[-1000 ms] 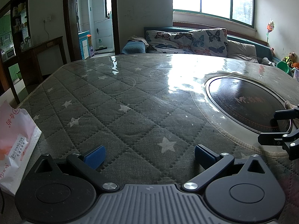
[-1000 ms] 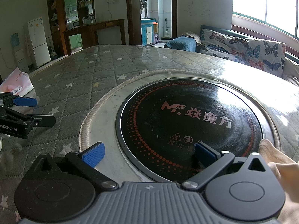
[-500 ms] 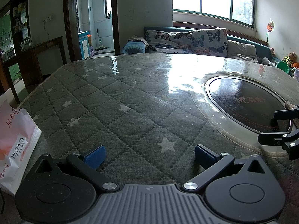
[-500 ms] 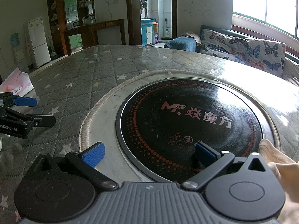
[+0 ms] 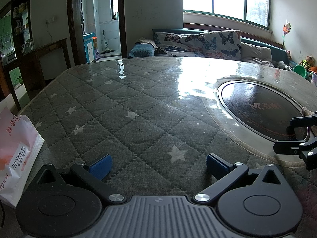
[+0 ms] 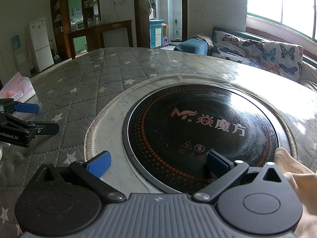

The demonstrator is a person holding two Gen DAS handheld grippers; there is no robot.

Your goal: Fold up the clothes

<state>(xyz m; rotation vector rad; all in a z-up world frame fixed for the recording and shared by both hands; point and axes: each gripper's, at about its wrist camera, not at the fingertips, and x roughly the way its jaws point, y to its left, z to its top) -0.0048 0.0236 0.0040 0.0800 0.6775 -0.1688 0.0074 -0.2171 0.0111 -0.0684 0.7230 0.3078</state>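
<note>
Table: the large round table (image 5: 138, 107) under a grey star-quilted cover and a glossy clear sheet carries both tools; no garment lies on the stretch ahead of either.
Cooktop: the black round induction plate (image 6: 200, 127) sits sunk in the table, directly ahead of the right tool and off to the right of the left one.
Garment: a pale peach, soft cloth edge (image 6: 291, 168) shows only at the lower right of the right wrist view, just beside the right tool's outer finger; its long axis cannot be told.
Bag: a pink and white paper bag (image 5: 15, 154) lies at the left table edge.
Left tool (image 5: 157, 163): blue pads spread wide, empty, well apart from the cloth.
Right tool (image 6: 157, 163): blue pads wide, empty, the nearer one.
Judgement: folding has not begun; the right tool likely needs to turn rightward to the cloth.
</note>
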